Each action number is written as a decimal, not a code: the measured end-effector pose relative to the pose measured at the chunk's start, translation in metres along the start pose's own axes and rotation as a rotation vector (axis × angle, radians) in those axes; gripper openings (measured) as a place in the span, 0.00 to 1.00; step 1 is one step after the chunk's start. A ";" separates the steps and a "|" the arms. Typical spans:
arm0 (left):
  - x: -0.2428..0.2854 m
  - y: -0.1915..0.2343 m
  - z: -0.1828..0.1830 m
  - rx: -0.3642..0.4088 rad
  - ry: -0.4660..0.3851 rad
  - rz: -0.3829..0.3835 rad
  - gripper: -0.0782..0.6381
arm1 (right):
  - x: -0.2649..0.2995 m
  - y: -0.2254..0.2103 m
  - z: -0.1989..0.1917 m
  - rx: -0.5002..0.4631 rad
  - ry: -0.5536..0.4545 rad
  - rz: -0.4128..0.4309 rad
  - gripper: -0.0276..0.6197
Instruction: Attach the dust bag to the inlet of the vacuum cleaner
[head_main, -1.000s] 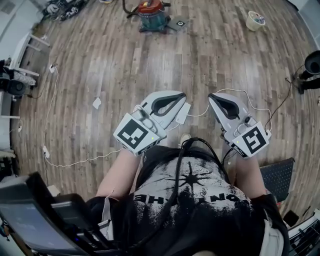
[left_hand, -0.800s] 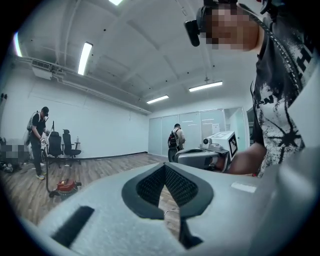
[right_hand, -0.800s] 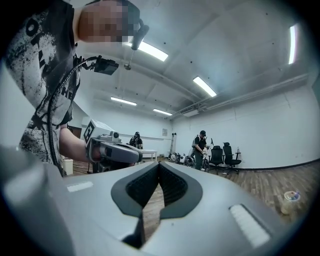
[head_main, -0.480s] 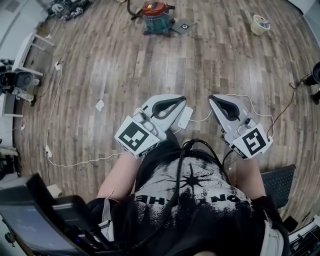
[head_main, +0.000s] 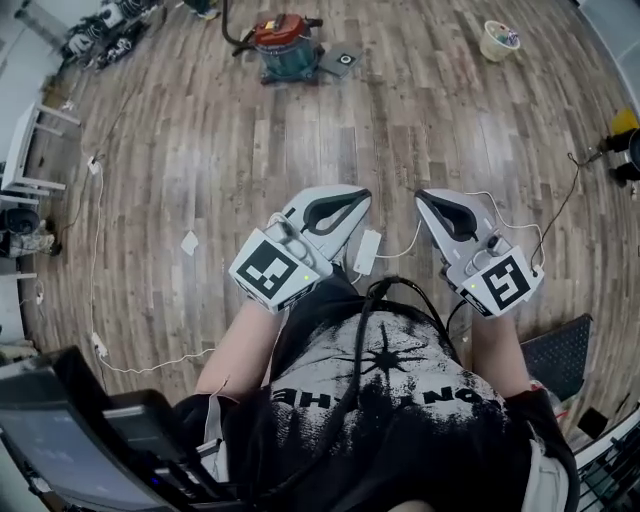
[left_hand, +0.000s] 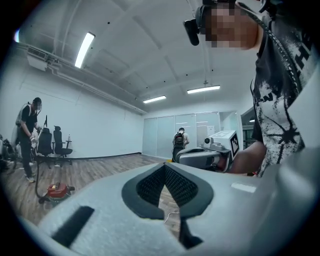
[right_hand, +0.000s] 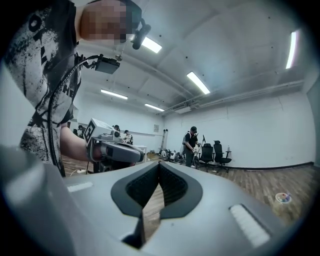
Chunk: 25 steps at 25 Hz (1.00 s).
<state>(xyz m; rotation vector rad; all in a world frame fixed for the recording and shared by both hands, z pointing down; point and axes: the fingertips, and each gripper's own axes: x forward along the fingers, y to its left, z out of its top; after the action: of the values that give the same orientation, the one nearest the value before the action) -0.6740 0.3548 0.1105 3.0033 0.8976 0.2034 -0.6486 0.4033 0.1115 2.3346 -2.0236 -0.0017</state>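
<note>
The vacuum cleaner (head_main: 285, 45), red on top with a teal drum, stands far off on the wood floor, and it shows low at the left in the left gripper view (left_hand: 56, 191). A flat grey dust bag (head_main: 340, 62) with a round hole lies just to its right. My left gripper (head_main: 365, 194) and right gripper (head_main: 420, 194) are held side by side in front of my chest, far from both. Both point forward, shut and empty. The pads meet in the left gripper view (left_hand: 164, 166) and in the right gripper view (right_hand: 159, 165).
A white power adapter (head_main: 366, 250) and its cable lie on the floor under the grippers. There is a white bucket (head_main: 498, 40) at the far right, a black stand (head_main: 625, 150) at the right edge and a white table (head_main: 30, 140) at the left. A person (right_hand: 191, 145) stands by office chairs (right_hand: 215, 152).
The floor has slid down the head view, and the vacuum cleaner and dust bag sit a little lower and further left. Both grippers keep their places in front of me, still shut.
</note>
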 end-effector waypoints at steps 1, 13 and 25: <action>0.003 0.016 0.003 0.001 0.002 -0.009 0.11 | 0.013 -0.008 0.002 -0.001 0.001 -0.009 0.05; 0.024 0.162 0.023 0.054 -0.050 -0.160 0.11 | 0.138 -0.087 0.018 -0.026 -0.006 -0.149 0.05; 0.023 0.214 0.012 0.020 -0.044 -0.228 0.11 | 0.186 -0.105 0.014 -0.050 0.055 -0.192 0.05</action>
<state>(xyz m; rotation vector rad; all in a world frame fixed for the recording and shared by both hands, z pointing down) -0.5365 0.1889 0.1099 2.8776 1.2312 0.1262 -0.5183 0.2335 0.0992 2.4584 -1.7477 0.0037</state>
